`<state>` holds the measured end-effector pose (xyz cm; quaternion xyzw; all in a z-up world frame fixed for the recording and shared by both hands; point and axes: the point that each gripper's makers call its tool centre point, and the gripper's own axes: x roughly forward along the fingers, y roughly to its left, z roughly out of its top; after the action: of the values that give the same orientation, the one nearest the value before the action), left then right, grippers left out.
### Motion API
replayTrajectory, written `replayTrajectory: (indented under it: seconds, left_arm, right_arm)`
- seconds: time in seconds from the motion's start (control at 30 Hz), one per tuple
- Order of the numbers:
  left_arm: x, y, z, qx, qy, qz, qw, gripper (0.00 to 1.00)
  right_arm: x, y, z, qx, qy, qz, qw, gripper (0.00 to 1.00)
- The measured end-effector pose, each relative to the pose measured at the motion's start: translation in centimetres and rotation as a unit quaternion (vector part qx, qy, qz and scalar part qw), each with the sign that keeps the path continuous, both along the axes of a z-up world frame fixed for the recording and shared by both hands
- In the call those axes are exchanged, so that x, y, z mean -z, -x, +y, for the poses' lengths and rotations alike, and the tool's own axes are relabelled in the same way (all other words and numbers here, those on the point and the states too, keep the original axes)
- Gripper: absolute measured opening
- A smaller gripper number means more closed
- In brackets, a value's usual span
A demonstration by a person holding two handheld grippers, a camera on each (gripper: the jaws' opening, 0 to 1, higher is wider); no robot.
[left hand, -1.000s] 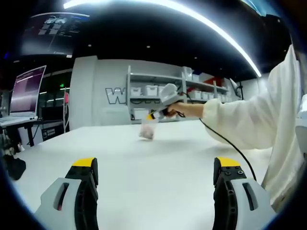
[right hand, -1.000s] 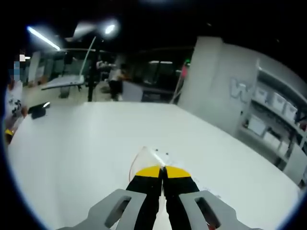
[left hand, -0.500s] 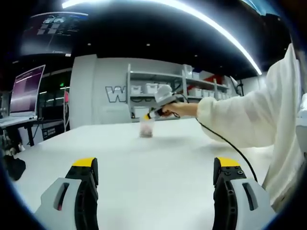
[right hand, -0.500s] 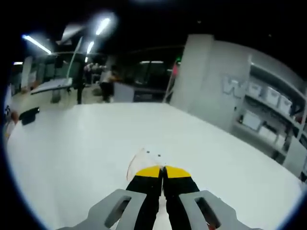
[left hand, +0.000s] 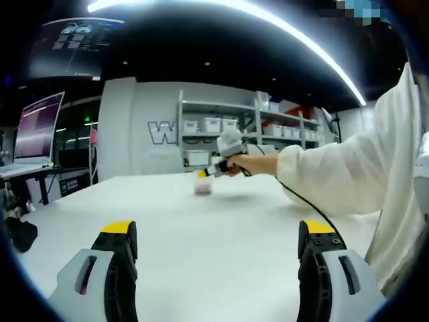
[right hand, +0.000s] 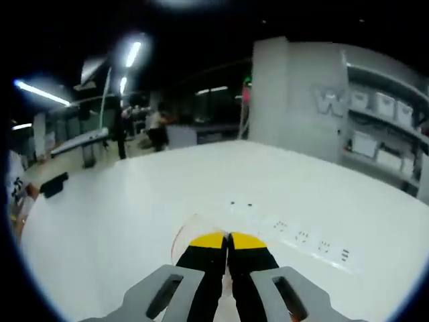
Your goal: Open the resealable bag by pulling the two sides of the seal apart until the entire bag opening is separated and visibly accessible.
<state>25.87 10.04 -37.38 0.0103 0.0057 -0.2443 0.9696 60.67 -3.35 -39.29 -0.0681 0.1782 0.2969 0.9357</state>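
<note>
Far across the white table (left hand: 221, 228), a small clear resealable bag (left hand: 203, 186) with something pinkish inside hangs from my right gripper (left hand: 204, 173), which a hand in a white sleeve holds. I cannot tell whether the bag's bottom touches the table. In the right gripper view, my right gripper (right hand: 228, 236) is shut with its yellow tips pressed together, and the bag's clear curved edge (right hand: 182, 231) sticks out to their left. My left gripper (left hand: 218, 231) stands open near the table's front, its jaws wide apart with nothing between them, well short of the bag.
A lit monitor (left hand: 37, 131) stands on a desk at the left. Shelves with white boxes (left hand: 214, 126) line the back wall. A black cable (left hand: 315, 209) trails from the right gripper over the table. People (right hand: 155, 127) stand far off, and a dark object (right hand: 53, 184) lies near the table's edge.
The right gripper view has turned and tipped, so small printed marks on the table now show. In the left gripper view the hand with the bag shifted slightly right. The left gripper stayed put.
</note>
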Motion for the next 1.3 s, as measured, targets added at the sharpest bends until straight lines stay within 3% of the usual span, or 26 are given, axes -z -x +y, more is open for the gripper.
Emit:
replayTrajectory:
  seconds: [0.17,0.27,0.4,0.77,0.9,1.3]
  left_arm:
    - [0.0,0.1,-0.1,0.001,0.008,0.001,1.0000,0.99]
    - [0.0,0.2,-0.3,0.002,0.007,0.001,1.0000,0.99]
    - [-0.1,0.3,-0.2,0.002,0.007,0.000,1.0000,0.99]
    - [-0.4,0.5,0.0,0.001,0.009,-0.001,1.0000,0.99]
    - [-0.8,0.5,-0.1,0.002,0.004,-0.003,1.0000,0.99]
    - [-0.9,0.8,-0.4,0.002,0.003,-0.003,1.0000,0.98]
  right_arm:
    - [2.5,1.4,1.1,-0.021,0.002,0.027,0.9994,0.00]
    - [3.9,2.3,1.8,-0.032,0.004,0.051,0.9981,0.08]
    - [4.5,2.9,2.5,-0.040,0.008,0.057,0.9975,0.11]
    - [3.7,4.0,3.2,-0.064,0.003,0.059,0.9962,0.25]
    - [2.9,4.2,2.9,-0.065,0.003,0.047,0.9968,0.31]
    - [0.3,4.7,2.2,-0.062,-0.022,0.013,0.9977,0.34]
